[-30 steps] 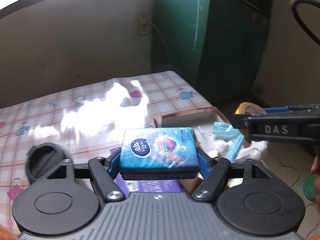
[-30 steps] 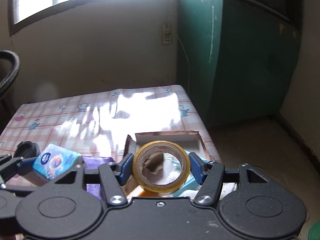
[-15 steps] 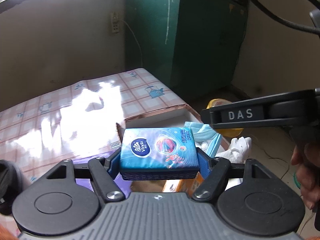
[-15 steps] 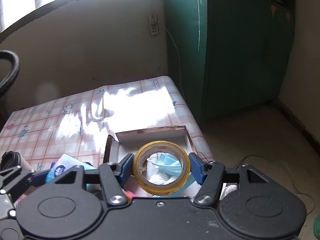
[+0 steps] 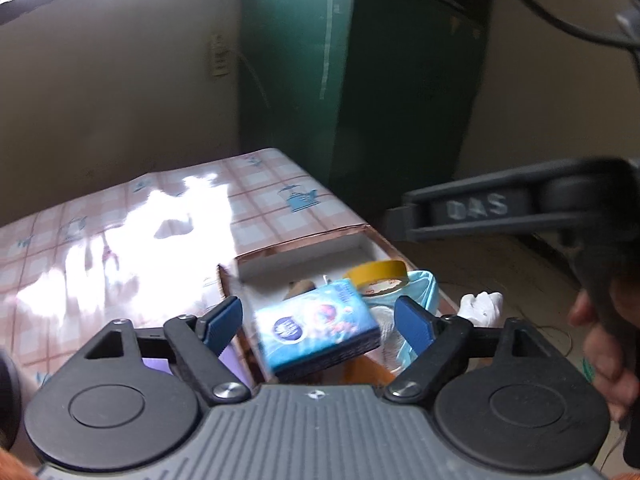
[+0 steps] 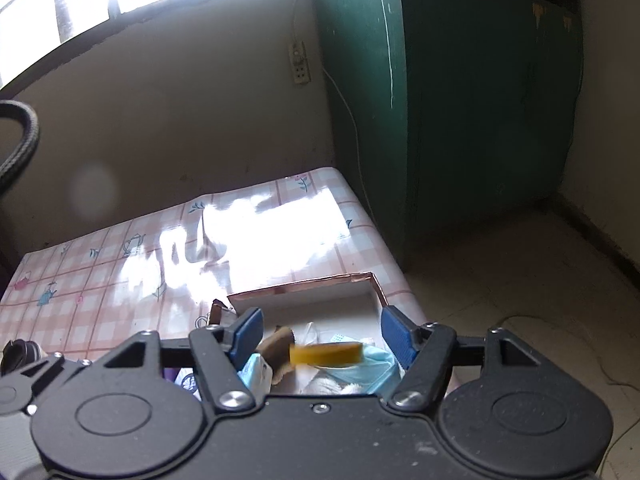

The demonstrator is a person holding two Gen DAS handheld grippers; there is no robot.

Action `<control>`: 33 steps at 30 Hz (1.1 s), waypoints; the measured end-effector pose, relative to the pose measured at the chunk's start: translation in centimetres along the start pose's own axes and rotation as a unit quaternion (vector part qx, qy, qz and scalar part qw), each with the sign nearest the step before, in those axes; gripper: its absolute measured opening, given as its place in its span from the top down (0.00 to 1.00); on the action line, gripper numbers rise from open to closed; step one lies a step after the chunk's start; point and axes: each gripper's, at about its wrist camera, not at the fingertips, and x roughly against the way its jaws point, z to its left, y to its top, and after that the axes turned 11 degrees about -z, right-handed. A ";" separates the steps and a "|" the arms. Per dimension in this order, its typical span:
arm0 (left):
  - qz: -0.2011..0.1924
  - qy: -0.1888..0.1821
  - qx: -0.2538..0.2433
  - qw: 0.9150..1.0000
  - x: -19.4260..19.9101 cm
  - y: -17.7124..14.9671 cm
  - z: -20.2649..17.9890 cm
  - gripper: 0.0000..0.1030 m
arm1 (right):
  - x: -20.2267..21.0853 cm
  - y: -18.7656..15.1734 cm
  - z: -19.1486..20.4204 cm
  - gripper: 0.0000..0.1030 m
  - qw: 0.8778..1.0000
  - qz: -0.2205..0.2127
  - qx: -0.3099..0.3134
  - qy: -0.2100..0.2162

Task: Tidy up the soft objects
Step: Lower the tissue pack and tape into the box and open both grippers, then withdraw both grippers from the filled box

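Note:
My left gripper (image 5: pixel 318 318) is open above the cardboard box (image 5: pixel 304 246). The blue tissue pack (image 5: pixel 316 330) sits tilted and blurred between the spread fingers, free of the pads. My right gripper (image 6: pixel 322 332) is open over the same box (image 6: pixel 316 286). The yellow tape roll (image 6: pixel 326 354) is blurred, lying flat below the fingers on a light blue face mask (image 6: pixel 372 366). The roll also shows in the left wrist view (image 5: pixel 376 272). The box holds the mask, white soft things and a brown item.
The box stands at the right edge of a table with a pink checked cloth (image 6: pixel 120 264). A green cabinet (image 6: pixel 460 100) stands behind. The right gripper's body (image 5: pixel 520 210) hangs to the right of my left gripper. A purple item (image 5: pixel 232 360) lies left of the box.
Both grippers opened. The tissue pack slipped out of the left fingers and tilted down toward the box. The tape roll left the right fingers and dropped flat onto the mask.

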 end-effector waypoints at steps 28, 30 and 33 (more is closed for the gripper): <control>0.069 0.144 0.077 0.984 9.4 -6.3 0.1 0.00 | 9.0 -7.8 3.1 0.17 0.994 0.059 0.089 -0.017; 0.082 0.145 0.083 0.983 9.1 -6.6 0.0 0.00 | 8.5 -8.1 3.0 0.17 0.992 0.071 0.104 -0.003; 0.089 0.141 0.079 0.983 8.8 -7.0 -0.4 0.00 | 8.2 -8.4 2.6 0.17 0.990 0.083 0.114 0.005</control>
